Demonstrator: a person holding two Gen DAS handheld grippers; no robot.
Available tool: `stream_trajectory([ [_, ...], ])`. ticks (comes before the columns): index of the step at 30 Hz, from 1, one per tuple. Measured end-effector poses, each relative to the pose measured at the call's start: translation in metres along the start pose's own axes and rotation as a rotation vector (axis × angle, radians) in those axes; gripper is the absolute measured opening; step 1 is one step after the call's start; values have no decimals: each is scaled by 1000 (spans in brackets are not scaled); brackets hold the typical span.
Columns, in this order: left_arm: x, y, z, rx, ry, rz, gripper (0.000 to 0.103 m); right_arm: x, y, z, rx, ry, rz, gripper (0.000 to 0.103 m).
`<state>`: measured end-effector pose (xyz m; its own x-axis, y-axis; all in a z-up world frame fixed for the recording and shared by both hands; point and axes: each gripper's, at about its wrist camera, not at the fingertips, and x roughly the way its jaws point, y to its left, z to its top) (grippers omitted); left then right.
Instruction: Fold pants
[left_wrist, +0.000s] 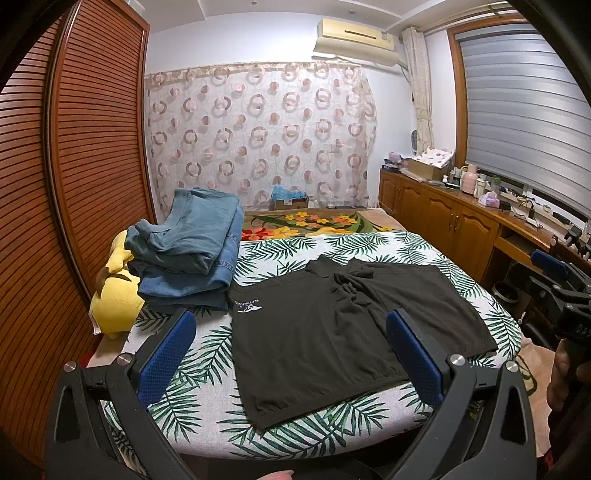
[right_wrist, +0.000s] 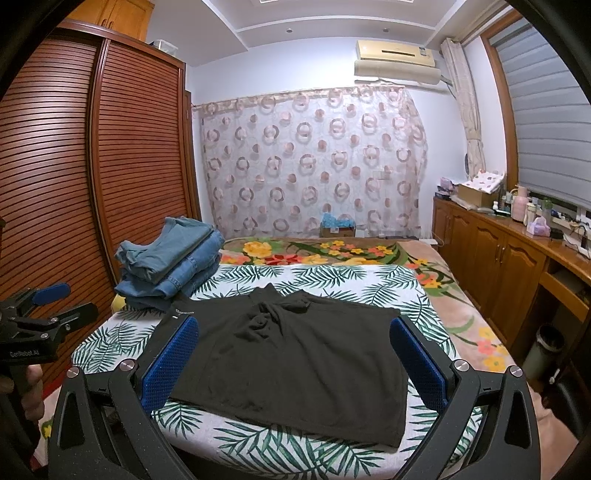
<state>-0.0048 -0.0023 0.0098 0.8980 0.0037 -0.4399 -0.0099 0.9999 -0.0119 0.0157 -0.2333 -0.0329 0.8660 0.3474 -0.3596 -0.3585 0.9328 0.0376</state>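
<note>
Black pants (left_wrist: 332, 332) beyond left gripper (left_wrist: 291, 354)

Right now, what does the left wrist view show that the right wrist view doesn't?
Only the left wrist view shows most of the yellow plush toy beside the denim stack, and the white logo on the black garment clearly. Only the right wrist view shows the box atop the wardrobe. Both show the black garment lying flat on the leaf-print bed, the folded jeans, and open jaws holding nothing.
</note>
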Motion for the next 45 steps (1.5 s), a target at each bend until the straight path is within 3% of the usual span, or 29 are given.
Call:
stream_trajectory([
  [26,1,-1,-1,3,1,2,103,1,-1,0,1,2,2,103],
  [34,19,-3,-10,5,56,3,103,8,-6,-2,10,32,16,103],
  [45,52,23,-35,-24,147,6,103,24,-9,-4,10,91,6,103],
])
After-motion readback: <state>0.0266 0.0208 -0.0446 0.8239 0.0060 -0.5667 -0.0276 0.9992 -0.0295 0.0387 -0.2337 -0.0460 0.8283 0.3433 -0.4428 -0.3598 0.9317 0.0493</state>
